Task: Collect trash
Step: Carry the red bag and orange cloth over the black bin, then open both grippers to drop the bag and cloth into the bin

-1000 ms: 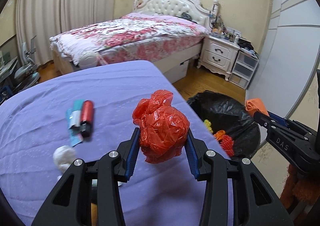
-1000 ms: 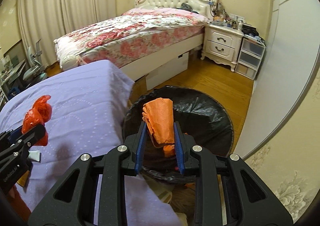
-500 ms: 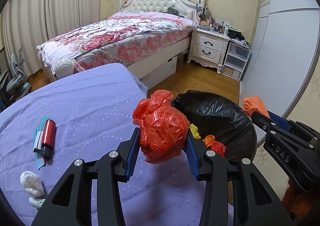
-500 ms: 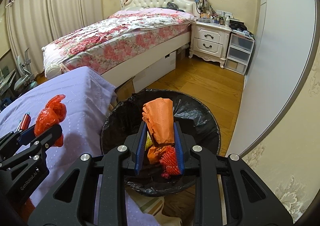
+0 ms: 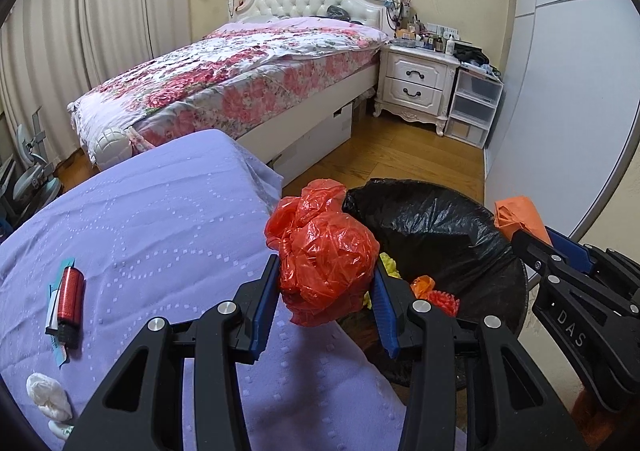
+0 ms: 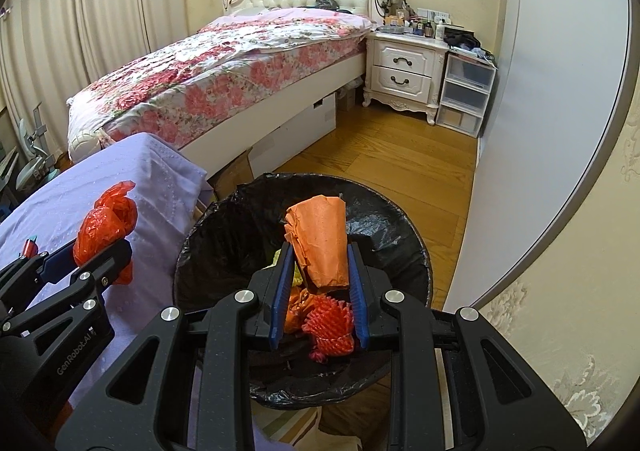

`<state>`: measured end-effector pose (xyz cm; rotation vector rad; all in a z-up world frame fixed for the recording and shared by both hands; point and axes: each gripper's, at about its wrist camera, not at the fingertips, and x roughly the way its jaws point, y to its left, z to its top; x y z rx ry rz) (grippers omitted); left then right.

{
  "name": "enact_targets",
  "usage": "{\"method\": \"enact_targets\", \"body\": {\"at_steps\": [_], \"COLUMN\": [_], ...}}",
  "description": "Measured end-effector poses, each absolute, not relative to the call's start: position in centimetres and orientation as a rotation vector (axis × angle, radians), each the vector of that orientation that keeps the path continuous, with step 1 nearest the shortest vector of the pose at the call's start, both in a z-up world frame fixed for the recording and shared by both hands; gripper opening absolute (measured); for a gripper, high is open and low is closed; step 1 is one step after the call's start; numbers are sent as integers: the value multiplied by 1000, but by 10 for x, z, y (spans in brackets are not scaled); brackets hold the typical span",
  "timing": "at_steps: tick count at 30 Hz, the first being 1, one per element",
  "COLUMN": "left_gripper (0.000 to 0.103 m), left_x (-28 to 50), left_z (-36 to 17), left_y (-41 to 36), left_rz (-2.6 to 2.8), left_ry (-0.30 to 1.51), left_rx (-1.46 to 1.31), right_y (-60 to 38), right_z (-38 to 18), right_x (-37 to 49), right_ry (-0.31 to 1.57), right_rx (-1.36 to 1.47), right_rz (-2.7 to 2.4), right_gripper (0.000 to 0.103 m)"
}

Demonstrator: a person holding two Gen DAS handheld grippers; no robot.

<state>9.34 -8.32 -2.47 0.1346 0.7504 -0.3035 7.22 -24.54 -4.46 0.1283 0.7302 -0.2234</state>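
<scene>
My left gripper [image 5: 325, 283] is shut on a crumpled red plastic bag [image 5: 324, 263], held over the right edge of the purple-covered table [image 5: 160, 231], beside the bin. The bin [image 6: 304, 235] is round with a black liner [image 5: 440, 219] and holds orange, red and yellow scraps [image 6: 328, 327]. Over its opening my right gripper [image 6: 318, 267] is shut on a folded orange paper [image 6: 320, 239]. That paper [image 5: 516, 215] and the right gripper [image 5: 556, 247] also show at the right of the left wrist view. The red bag [image 6: 106, 223] shows at the left of the right wrist view.
On the purple cloth lie a red cylinder on a teal card [image 5: 68, 295] and a white crumpled wad [image 5: 48, 397]. Behind stand a floral bed [image 5: 240, 71], a white nightstand [image 5: 416, 87] and plastic drawers [image 5: 474, 107]. A wood floor [image 6: 384, 155] and a pale wall [image 6: 552, 91] flank the bin.
Both grippers have moved right toward the bin with their loads. The red bag now hangs at the table's edge; the orange paper is now above the trash inside the bin.
</scene>
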Motion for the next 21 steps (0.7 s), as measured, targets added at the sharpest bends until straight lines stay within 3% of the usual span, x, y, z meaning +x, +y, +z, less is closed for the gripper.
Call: {"method": "enact_targets", "body": {"at_steps": [10,15,17,18,21], "left_gripper": [44,61,68,71,72], "left_x": [100,100,99,99,98], "left_z": [-27,-28,-27,-27,-26], "left_y": [-98,-98,-98,-97,-97], "left_rz": [-317,-309,-305,-304,-303], "left_ry": [751,750,748,748,743], "left_rx": [159,159,161,161,160], "right_y": [-253,-256,-256,-256,-257], "right_z": [-51,-53,-53,-52,-50], "right_x": [79,79,79,78,77], "right_ry": [741,744,742,737,728], "right_rx": [149,154,157,157,160], "right_rz": [-239,-251,-256,-263,-268], "right_gripper": [26,28,36,41,41]}}
